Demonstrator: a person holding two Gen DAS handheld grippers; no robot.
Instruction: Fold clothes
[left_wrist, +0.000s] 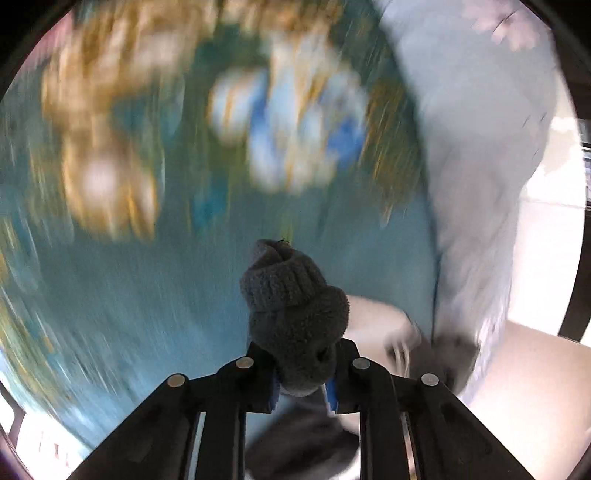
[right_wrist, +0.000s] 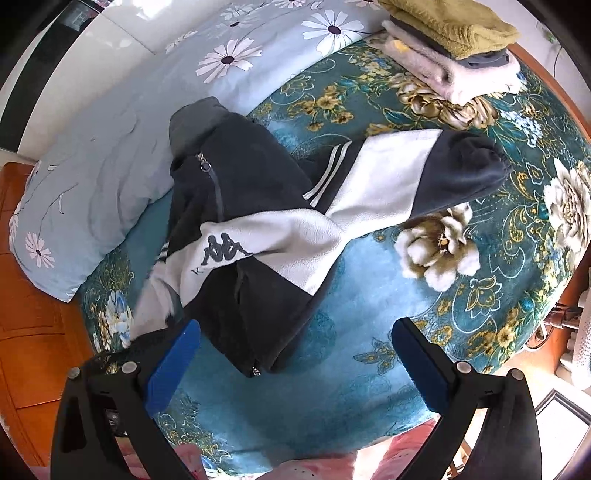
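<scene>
The only mark that can be read is on the jacket (right_wrist: 258, 225): a dark Kappa logo of two seated figures back to back on a white panel near its lower front, with small lettering under it too blurred to make out. The jacket, dark navy fleece with white panels and paired white stripes, lies spread on the teal floral bedspread (right_wrist: 369, 332); a zip runs down from its grey collar, and one sleeve stretches away from the body, ending in a dark gathered cuff.

The right wrist view alone gives this wide picture. The right gripper (right_wrist: 295, 369) hangs over the bedspread just beside the jacket's hem, its blue-padded fingers (right_wrist: 173, 365) spread wide with nothing between them. Beyond the jacket's collar lies a pale blue quilt (right_wrist: 147, 122) printed with daisies, and past the outstretched sleeve sits a stack of folded clothes (right_wrist: 454, 48) — mustard on top, grey and pale pink beneath.

The left wrist view is heavily blurred outside its centre, yet it shows what the other cannot: the left gripper (left_wrist: 303, 384) is clamped narrowly on a bunched dark cuff (left_wrist: 291, 314) of ribbed fleece, raised over the bedspread, with white fabric of the jacket just beside it.
</scene>
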